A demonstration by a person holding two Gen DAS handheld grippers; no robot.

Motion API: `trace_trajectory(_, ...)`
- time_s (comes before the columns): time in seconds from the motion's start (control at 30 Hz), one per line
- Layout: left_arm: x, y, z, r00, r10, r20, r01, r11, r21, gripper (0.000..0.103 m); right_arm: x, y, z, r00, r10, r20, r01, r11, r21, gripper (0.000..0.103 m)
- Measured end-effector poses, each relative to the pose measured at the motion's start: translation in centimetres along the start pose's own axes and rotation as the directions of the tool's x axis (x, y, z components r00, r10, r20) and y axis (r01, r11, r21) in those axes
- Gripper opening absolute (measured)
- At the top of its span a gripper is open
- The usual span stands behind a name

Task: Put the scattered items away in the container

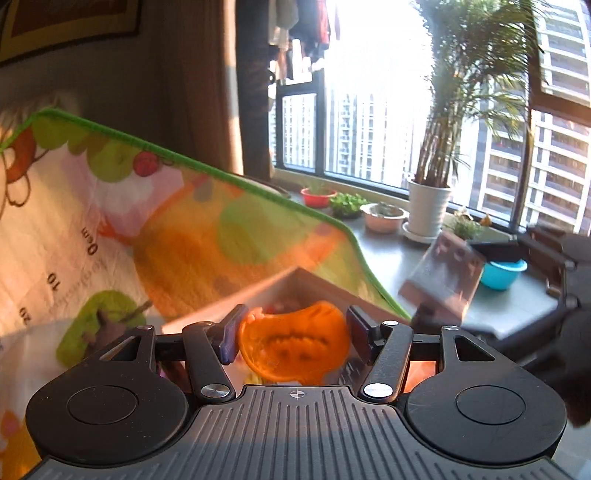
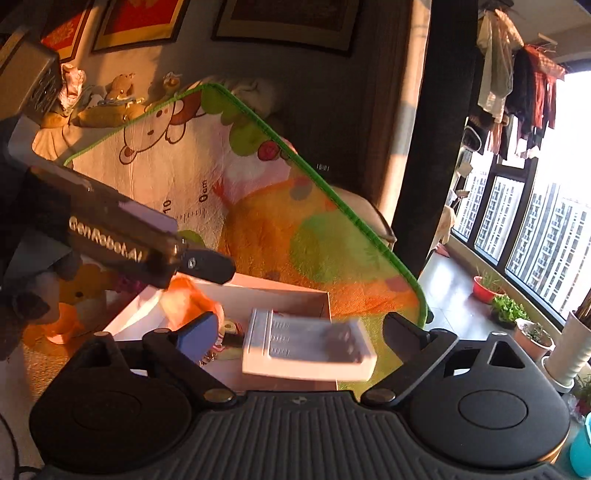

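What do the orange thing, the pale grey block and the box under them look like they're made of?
Orange piece: probably moulded plastic; the sunlight glows through it and it has raised ridges. Pale grey block: likely hard matte plastic, with crisp edges and moulded slots, though it is blurred. Box: seemingly cardboard, with thin, flat, pale walls and a dull finish.

walls: dark, with framed pictures [image 2: 138,22] | windows: tall black-framed panes [image 1: 373,122], high-rise blocks outside | light: warm low sun | sill: grey ledge [image 1: 391,254] with potted palm [image 1: 430,206] and small bowls | clothes [image 2: 517,92] hang near window
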State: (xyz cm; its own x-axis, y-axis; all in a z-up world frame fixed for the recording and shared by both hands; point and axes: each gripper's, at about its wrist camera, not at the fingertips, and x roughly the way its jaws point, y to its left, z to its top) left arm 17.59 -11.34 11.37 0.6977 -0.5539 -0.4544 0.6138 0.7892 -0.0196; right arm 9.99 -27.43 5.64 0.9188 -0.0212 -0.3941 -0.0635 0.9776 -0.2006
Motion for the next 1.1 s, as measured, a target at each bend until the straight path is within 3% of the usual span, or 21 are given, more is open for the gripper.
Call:
trace_trajectory(0.07,1.9,1.5,0.4,1.000,0.006,-0.003,-0.007,0.998,-0.061,0.096,1.0,0.1,-0.8,1.000,0.017,-0.019,-0.017,1.000,0.010,0.099)
trace_trajectory(0.2,1.6,3.8,-0.9,0.999,0.051,-0.006,-0.052,0.992,-0.118,0.096,1.2,0.0,-2.1,0.999,0.037,-0.034,-0.035,0.999,0.038,0.099)
trace_trajectory(0.3,-0.9,4.6,-3.3,0.991,0.131,-0.007,-0.131,0.986,-0.106,0.098,1.3,0.5,-2.3,0.997,0.047,-0.055,-0.044,0.998,0.044,0.099)
trace_trajectory(0.43,-4.7,5.6,-7.4,0.974,0.225,-0.030,-0.227,0.968,-0.106,0.100,0.4,2.1,-1.5,0.996,0.071,-0.047,-0.070,0.997,0.024,0.099)
trace_trajectory(0.57,-7.1,7.2,-11.3,0.956,0.277,-0.097,-0.290,0.944,-0.160,0.102,-0.8,5.0,0.3,0.993,0.113,-0.015,-0.114,0.993,-0.036,0.100)
trace_trajectory(0.67,-7.9,8.3,-13.6,0.931,0.337,-0.139,-0.358,0.916,-0.178,0.102,-1.3,8.0,1.8,0.991,0.136,-0.005,-0.136,0.984,-0.114,0.099)
trace_trajectory(0.77,-8.7,9.5,-14.8,0.911,0.391,-0.131,-0.411,0.889,-0.204,0.102,-0.3,10.9,3.3,0.987,0.153,-0.043,-0.159,0.969,-0.187,0.087)
trace_trajectory(0.93,-10.2,10.9,-15.9,0.933,0.353,-0.074,-0.358,0.880,-0.310,0.103,4.3,14.9,6.0,0.963,0.184,-0.197,-0.225,0.950,-0.216,0.045)
trace_trajectory(1.03,-10.1,11.8,-16.1,0.939,0.330,-0.093,-0.340,0.866,-0.367,0.103,7.6,16.7,7.5,0.951,0.161,-0.265,-0.225,0.946,-0.234,0.031)
trace_trajectory(1.1,-10.2,12.3,-16.3,0.940,0.326,-0.103,-0.339,0.849,-0.406,0.103,10.0,17.1,9.0,0.938,0.161,-0.306,-0.227,0.954,-0.194,0.031)
